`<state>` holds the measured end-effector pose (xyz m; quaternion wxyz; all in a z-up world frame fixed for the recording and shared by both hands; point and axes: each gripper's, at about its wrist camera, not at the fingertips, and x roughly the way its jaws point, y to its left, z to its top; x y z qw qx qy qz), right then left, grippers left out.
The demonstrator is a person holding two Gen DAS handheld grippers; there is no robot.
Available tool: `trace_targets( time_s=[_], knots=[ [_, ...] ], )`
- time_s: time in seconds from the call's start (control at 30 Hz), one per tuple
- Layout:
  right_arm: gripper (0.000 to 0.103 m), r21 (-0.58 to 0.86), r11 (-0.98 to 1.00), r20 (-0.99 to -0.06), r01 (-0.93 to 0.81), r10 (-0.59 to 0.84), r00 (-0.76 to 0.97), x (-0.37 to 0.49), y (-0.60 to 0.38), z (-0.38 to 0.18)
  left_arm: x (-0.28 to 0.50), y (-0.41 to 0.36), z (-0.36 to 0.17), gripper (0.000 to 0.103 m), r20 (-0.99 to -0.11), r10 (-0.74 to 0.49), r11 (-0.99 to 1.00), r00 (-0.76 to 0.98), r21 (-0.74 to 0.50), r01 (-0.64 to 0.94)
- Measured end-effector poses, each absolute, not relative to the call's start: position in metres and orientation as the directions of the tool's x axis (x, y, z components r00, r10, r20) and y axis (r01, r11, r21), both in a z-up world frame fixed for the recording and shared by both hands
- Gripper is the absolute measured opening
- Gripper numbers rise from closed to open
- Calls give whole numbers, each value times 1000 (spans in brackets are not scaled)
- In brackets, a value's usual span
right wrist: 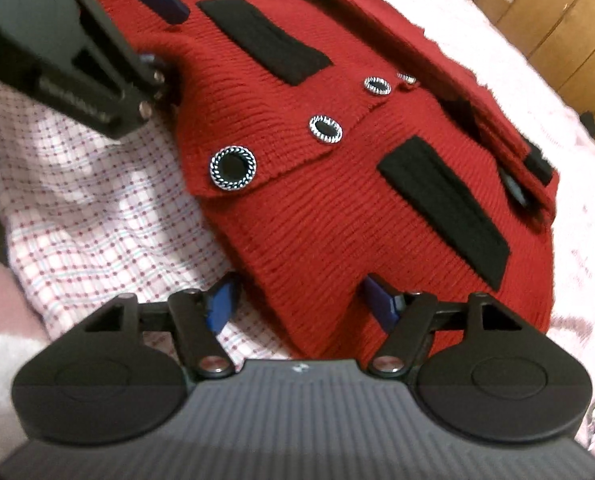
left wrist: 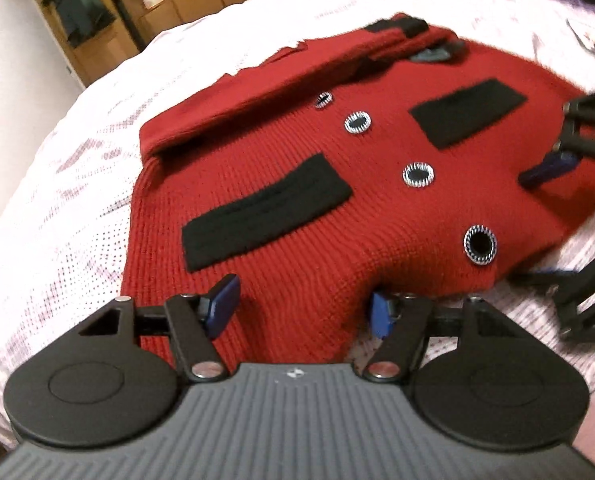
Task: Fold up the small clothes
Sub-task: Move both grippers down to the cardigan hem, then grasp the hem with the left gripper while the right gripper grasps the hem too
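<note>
1. Lying on the checked sheet [right wrist: 97, 216], the red cardigan [left wrist: 337, 208] has its near hem between the spread, unclamped blue pads of the left gripper [left wrist: 303, 312] and of the right gripper [right wrist: 297, 304].
2. Its long axis runs away from both grippers, collar end farthest.
3. The far edge is blurred; pad contact cannot be told.

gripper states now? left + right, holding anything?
Left gripper: open, hem of the red knitted cardigan with black pocket flaps between its blue pads, not clamped.
Right gripper: open, straddling the hem.
</note>
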<state>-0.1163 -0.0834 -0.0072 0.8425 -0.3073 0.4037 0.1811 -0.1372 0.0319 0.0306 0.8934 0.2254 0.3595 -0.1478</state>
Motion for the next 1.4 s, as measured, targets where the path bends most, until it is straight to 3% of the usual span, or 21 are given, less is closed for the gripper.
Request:
trace_targets(
  time_s=[0.23, 0.4, 0.8, 0.97, 1.23, 1.4],
  knots=[
    [57, -406, 830, -696, -382, -11, 718, -110, -102, 15, -159, 33, 26, 80, -730, -71, 847, 680, 315, 428],
    [57, -387, 877, -619, -285, -17, 785, -105, -116, 34, -170, 39, 16, 81, -747, -98, 851, 658, 280, 444],
    [57, -383, 911, -536, -150, -87, 840, -114, -139, 51, -161, 42, 4, 81, -652, 25, 840, 758, 425, 338],
    [57, -337, 931, -554, -140, -76, 829, -119, -157, 50, -152, 55, 18, 81, -578, 51, 878, 814, 415, 239],
    [57, -333, 913, -611, -238, -17, 791, -117, -146, 30, -143, 44, 5, 80, -580, 105, 845, 808, 480, 235],
    [57, -334, 902, -680, -273, -30, 732, -109, -146, 15, -137, 50, 8, 78, -593, 83, 869, 801, 437, 233]
  ],
)
